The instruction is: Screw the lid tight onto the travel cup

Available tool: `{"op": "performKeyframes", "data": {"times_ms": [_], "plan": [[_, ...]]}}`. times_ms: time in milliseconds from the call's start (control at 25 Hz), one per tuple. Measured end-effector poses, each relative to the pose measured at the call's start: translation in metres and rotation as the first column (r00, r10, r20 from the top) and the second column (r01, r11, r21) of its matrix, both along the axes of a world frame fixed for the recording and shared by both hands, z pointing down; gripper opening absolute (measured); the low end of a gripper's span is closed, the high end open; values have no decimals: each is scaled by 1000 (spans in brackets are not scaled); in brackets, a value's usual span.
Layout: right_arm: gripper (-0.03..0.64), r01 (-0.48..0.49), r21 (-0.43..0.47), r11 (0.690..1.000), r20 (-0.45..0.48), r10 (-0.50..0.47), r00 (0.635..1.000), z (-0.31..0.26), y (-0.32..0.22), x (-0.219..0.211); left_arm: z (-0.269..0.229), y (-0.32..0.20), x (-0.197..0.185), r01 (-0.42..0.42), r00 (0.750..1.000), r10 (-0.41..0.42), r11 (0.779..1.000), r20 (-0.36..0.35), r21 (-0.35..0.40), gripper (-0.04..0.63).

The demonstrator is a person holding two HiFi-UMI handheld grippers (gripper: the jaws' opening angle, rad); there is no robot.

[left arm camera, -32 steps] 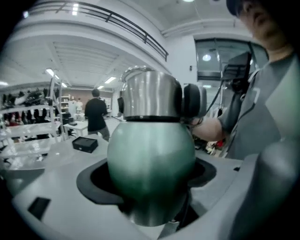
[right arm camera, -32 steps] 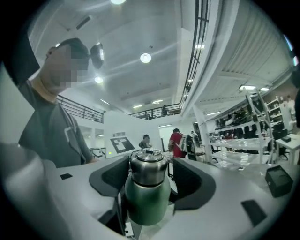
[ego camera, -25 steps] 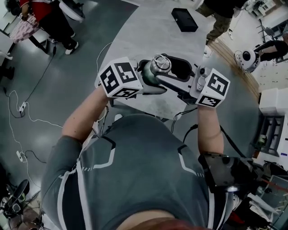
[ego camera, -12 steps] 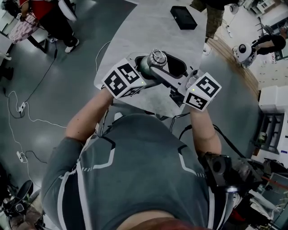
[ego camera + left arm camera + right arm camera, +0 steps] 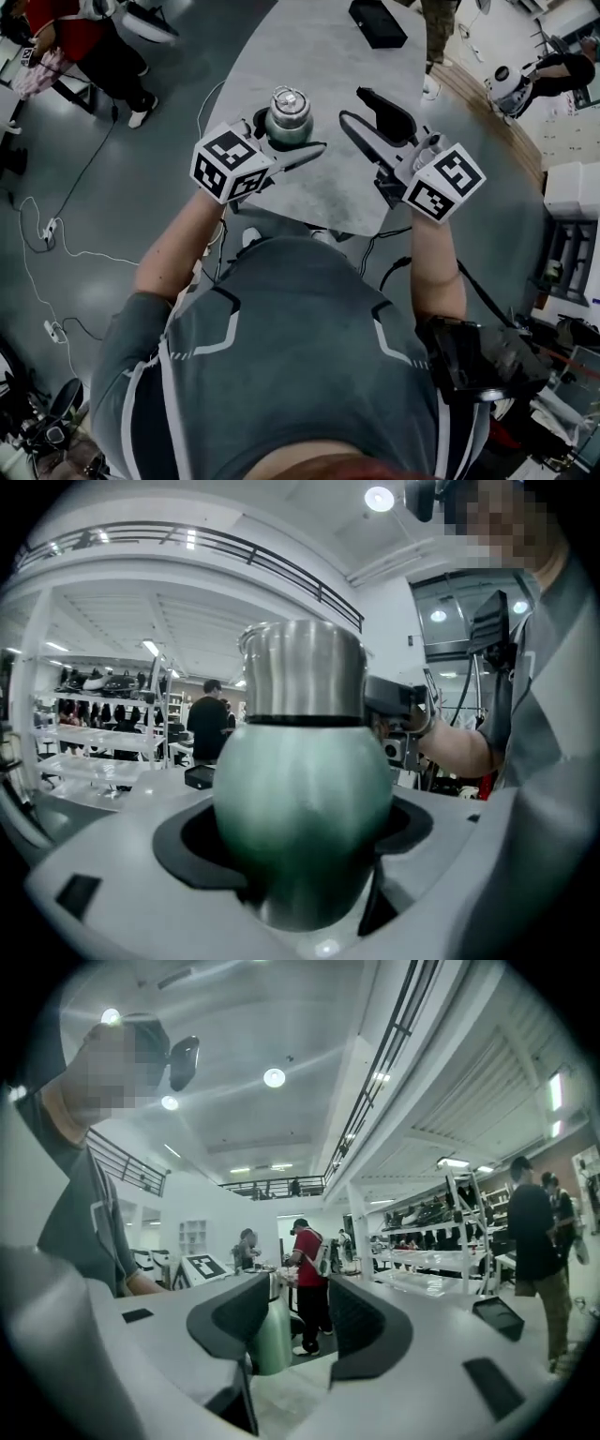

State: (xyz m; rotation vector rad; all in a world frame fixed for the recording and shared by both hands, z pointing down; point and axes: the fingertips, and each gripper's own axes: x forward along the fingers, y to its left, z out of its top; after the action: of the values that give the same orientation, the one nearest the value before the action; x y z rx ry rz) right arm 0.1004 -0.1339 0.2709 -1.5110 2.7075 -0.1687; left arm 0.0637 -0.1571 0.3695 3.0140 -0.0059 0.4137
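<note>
The travel cup (image 5: 288, 114), green-bodied with a steel lid (image 5: 289, 100) on top, stands upright over the near part of the grey table (image 5: 319, 56). My left gripper (image 5: 281, 139) is shut on its green body (image 5: 300, 789), and the lid (image 5: 302, 672) rises above the jaws. My right gripper (image 5: 364, 112) sits to the cup's right, apart from it. Its jaws have just been closing and nothing is between them. In the right gripper view the cup (image 5: 270, 1335) shows beyond the left jaw of that gripper (image 5: 291, 1326). Whether the cup's base rests on the table is hidden.
A black box (image 5: 378, 21) lies at the far end of the table. The table's curved near edge (image 5: 323, 228) runs just in front of my body. People stand on the floor around, one at top left (image 5: 84, 37). Cables (image 5: 37, 234) trail on the floor at left.
The right gripper has come off the lid and drawn away to the right. The left gripper has carried the cup leftward and farther out over the table.
</note>
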Motion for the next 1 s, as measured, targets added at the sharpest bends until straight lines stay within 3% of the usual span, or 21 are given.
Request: {"op": "performKeyframes", "data": {"times_ms": [160,360,600,760,1000], "plan": [[138,-88,-23,996,-23,87,996,18,-1,19,14,-17,-5,71,997,-71,997,-27,15,402],[83,-176,-58,983,-36,174,984,44,-7,42,43,-37,-5,121,993,-121,992,-2,29,402],[46,-264,-145,954,-23,263,964,88,-5,67,86,-45,5,149,988,-149,989,46,4,402],[43,-310,-177,934,-33,310,950,115,-6,80,121,-61,11,201,976,-199,979,89,-14,402],[43,-357,-229,906,-55,354,934,159,-13,93,174,-77,20,214,970,-208,976,125,-37,402]]}}
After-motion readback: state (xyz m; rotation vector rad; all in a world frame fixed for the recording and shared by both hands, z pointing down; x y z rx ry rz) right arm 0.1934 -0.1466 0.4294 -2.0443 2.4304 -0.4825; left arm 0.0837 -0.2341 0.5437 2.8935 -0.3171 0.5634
